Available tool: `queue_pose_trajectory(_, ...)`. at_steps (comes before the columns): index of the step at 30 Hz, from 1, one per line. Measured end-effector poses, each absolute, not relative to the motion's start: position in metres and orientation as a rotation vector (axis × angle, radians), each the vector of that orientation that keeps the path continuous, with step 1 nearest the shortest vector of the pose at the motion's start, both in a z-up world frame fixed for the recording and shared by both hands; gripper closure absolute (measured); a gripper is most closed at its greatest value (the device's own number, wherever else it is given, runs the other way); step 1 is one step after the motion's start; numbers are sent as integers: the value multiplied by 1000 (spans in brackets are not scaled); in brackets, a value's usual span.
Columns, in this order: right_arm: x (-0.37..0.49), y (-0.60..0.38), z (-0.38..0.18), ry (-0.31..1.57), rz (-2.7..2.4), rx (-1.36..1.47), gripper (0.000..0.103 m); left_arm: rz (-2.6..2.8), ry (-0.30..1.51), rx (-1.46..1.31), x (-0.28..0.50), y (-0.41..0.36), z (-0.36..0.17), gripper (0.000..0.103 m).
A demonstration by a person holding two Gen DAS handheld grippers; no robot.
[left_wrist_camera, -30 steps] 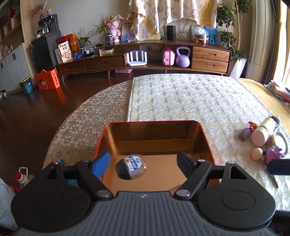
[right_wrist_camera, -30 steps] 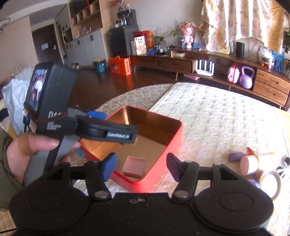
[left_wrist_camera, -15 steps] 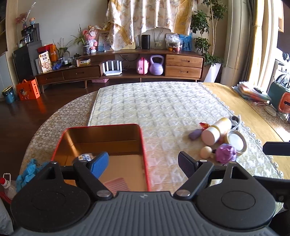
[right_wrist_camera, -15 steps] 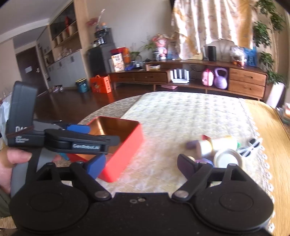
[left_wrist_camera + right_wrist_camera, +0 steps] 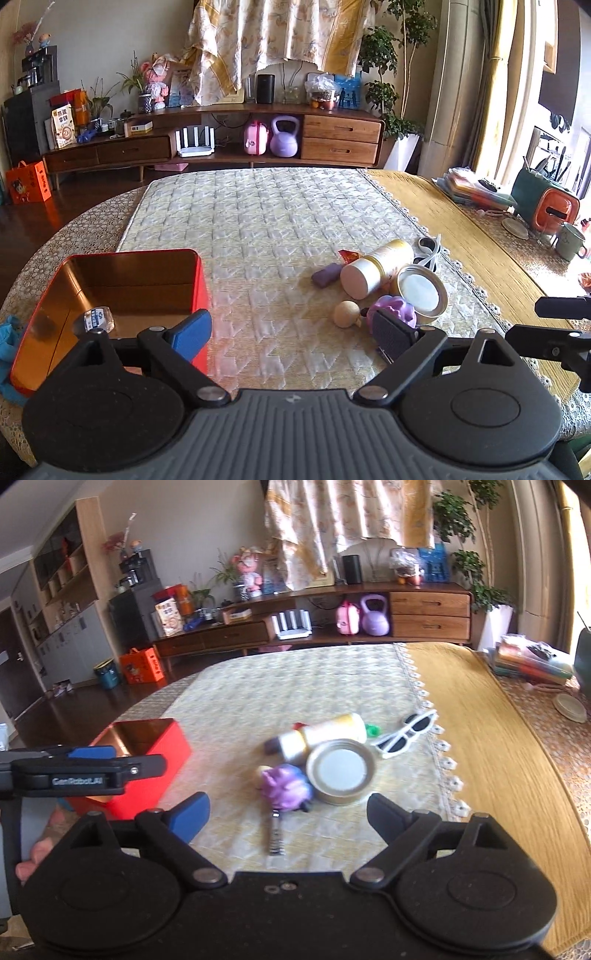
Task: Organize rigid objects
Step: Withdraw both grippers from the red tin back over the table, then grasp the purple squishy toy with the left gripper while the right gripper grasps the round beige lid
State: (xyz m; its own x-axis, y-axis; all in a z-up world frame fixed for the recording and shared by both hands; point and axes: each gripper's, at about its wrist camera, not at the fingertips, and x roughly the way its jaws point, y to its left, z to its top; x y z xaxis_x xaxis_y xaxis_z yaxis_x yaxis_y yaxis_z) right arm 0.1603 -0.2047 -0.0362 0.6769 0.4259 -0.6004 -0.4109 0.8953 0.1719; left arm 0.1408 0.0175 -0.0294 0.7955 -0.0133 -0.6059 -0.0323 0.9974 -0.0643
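Observation:
A red tin box (image 5: pixel 201 284) stands at the left of the quilted table, with a small clear blue-labelled piece (image 5: pixel 98 319) inside. To its right lies a pile: a cream cylinder (image 5: pixel 376 267), a round tin (image 5: pixel 421 290), a purple toy (image 5: pixel 395 308), a wooden ball (image 5: pixel 346 314), a purple block (image 5: pixel 327 275) and white sunglasses (image 5: pixel 430 249). My left gripper (image 5: pixel 290 332) hangs between box and pile, its jaws opening and empty. My right gripper (image 5: pixel 288 808) faces the purple toy (image 5: pixel 286 786) and a metal clip (image 5: pixel 275 834), its jaws also opening and empty.
A stack of books (image 5: pixel 476 188), an orange and green holder (image 5: pixel 546 206) and a mug (image 5: pixel 570 240) sit at the table's far right. A blue cloth (image 5: pixel 7 332) lies left of the box. The table's lace-edged runner border (image 5: pixel 439 760) runs just right of the pile.
Both views have swung right, from the red box to the pile of objects. Both grippers' jaws have widened, the right one more. The box now sits at each view's left.

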Motion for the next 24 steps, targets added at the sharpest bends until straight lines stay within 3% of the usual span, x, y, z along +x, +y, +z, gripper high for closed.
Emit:
queue_pose_trajectory(9, 190, -222, -61, 699, 442, -147, 0, -89, 664, -71, 162, -15, -47, 4)
queue_pose_trajectory(24, 276, -225, -76, 843, 411, 17, 0, -199, 674, 45, 198, -67, -91, 4)
